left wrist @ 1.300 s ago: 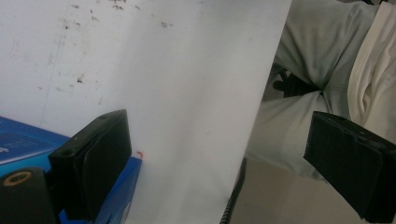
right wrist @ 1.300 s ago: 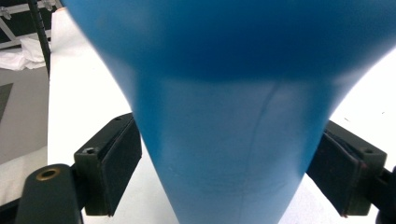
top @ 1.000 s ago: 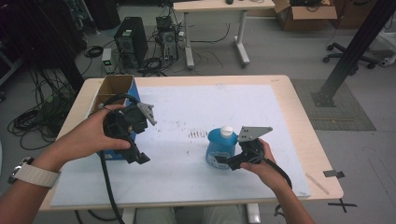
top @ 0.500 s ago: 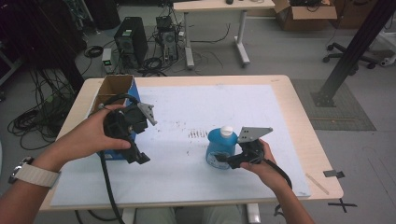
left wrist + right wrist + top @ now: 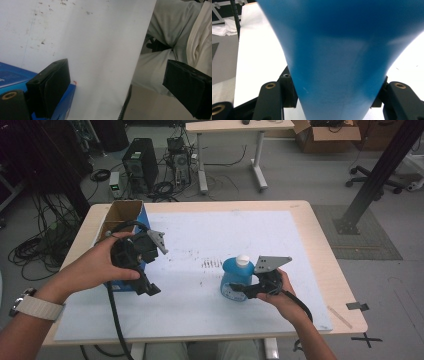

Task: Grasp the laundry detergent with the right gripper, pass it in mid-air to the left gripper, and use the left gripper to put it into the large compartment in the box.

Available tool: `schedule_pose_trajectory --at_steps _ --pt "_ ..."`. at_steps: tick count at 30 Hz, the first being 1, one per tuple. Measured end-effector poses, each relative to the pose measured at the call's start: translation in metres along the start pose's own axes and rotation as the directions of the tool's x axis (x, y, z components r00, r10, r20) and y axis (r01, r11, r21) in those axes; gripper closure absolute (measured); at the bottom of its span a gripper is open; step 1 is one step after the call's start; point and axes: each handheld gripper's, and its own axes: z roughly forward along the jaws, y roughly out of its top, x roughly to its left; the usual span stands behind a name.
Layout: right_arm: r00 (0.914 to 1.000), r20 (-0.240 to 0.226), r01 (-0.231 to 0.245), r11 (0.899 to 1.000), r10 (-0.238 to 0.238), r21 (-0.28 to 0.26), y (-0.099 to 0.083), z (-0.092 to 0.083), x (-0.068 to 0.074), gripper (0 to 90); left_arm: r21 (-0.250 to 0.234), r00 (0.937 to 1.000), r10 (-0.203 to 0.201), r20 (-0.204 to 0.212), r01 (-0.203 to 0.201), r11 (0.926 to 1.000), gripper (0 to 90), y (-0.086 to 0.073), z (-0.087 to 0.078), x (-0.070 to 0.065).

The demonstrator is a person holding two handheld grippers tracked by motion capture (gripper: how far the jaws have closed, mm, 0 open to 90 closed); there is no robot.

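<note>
The right gripper [image 5: 246,291] had just been closing and was clamped on the blue bottle [image 5: 236,279], which stood upright on the mat [image 5: 200,320]; grasp done, lift left. Farther off, the left gripper [image 5: 145,287], jaws apart, held nothing beside the box [image 5: 125,212].

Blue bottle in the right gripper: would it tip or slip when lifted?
The blue bottle stands upright on a broad base, so tipping seems unlikely. The right gripper has just closed low on its smooth, tapering body, so it might slide. Probably plastic, hardly fragile.

Even, soft indoor light, faint shadows, white mat [image 5: 200,270] perhaps overexposed, blue bottle [image 5: 337,57] blurred up close
</note>
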Motion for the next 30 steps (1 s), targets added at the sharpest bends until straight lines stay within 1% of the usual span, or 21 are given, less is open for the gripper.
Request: schedule_pose_trajectory --at_steps 7,9,13,18,21,26,30 --pt "1.0 0.001 0.008 1.0 -0.008 -0.006 0.0 -0.001 -0.001 43.0 -0.002 1.0 0.001 0.001 -0.001 1.0 7.6 0.0 0.0 0.0" --pt "0.9998 -0.001 0.02 1.0 -0.02 0.005 0.002 -0.001 0.0 43.2 -0.004 1.0 0.001 0.001 -0.001 1.0 7.7 0.0 -0.001 0.0" --pt "0.9997 -0.01 0.021 1.0 -0.021 0.001 0.007 -0.004 0.0 43.3 -0.009 1.0 -0.001 -0.002 0.001 1.0 7.6 -0.001 -0.002 0.0" --pt "0.999 -0.019 0.041 0.999 -0.041 0.006 0.019 -0.013 0.002 43.3 -0.017 1.0 0.004 -0.007 -0.004 0.9998 7.7 -0.001 -0.005 -0.001" --pt "0.9985 -0.032 0.045 0.999 -0.044 0.008 0.028 -0.019 0.004 43.3 -0.019 1.0 0.004 -0.008 -0.004 0.9998 7.6 -0.001 -0.007 -0.002" --pt "0.9967 -0.05 0.065 0.998 -0.064 0.019 0.043 -0.029 0.007 43.3 -0.022 0.9998 0.012 -0.014 -0.012 0.9997 7.6 0.002 -0.01 -0.004" --pt "0.9955 -0.069 0.068 0.997 -0.066 0.022 0.054 -0.037 0.008 43.4 -0.024 0.9997 0.016 -0.018 -0.016 0.9996 7.5 0.006 -0.014 -0.006"
